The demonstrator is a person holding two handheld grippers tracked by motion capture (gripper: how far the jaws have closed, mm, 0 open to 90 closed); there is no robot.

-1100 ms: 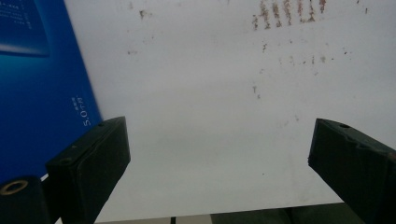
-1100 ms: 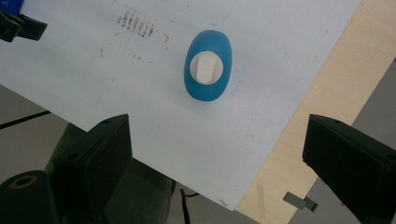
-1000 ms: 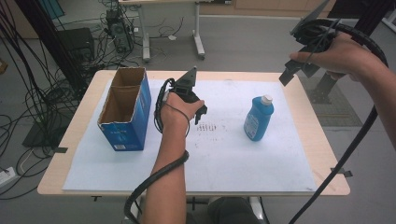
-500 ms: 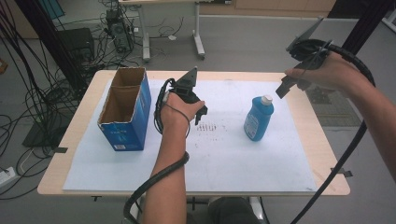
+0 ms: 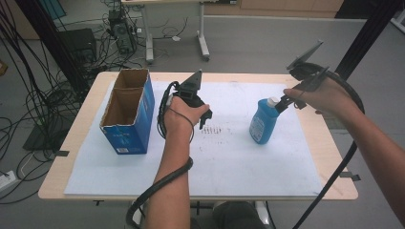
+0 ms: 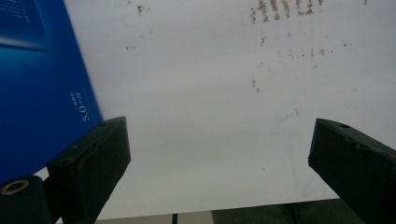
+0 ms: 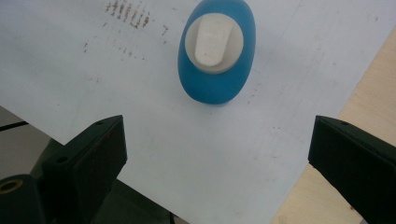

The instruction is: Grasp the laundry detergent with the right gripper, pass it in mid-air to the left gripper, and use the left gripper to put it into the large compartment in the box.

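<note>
A blue bottle [image 5: 262,124] with a white cap stands upright on the white sheet [image 5: 239,162], right of centre. My right gripper [image 5: 282,102] hovers just above and to the right of its cap. In the right gripper view the bottle [image 7: 214,86] is seen from above, ahead of the right gripper [image 7: 217,137], whose jaws have just been opening and stand wide apart with nothing between them. My left gripper [image 5: 204,119] rests over the sheet's middle, open and holding nothing [image 6: 217,140], with the blue box [image 6: 37,84] at its left.
An open-topped blue cardboard box [image 5: 125,112] stands at the left of the wooden table [image 5: 329,157]. Faint brown marks [image 5: 217,130] dot the sheet between the two hands. Cables trail from both grippers, and more lie on the floor to the left.
My right hand has come down and left from high over the table's right edge to just above the bottle's cap. The left hand, the box and the bottle have stayed put.
</note>
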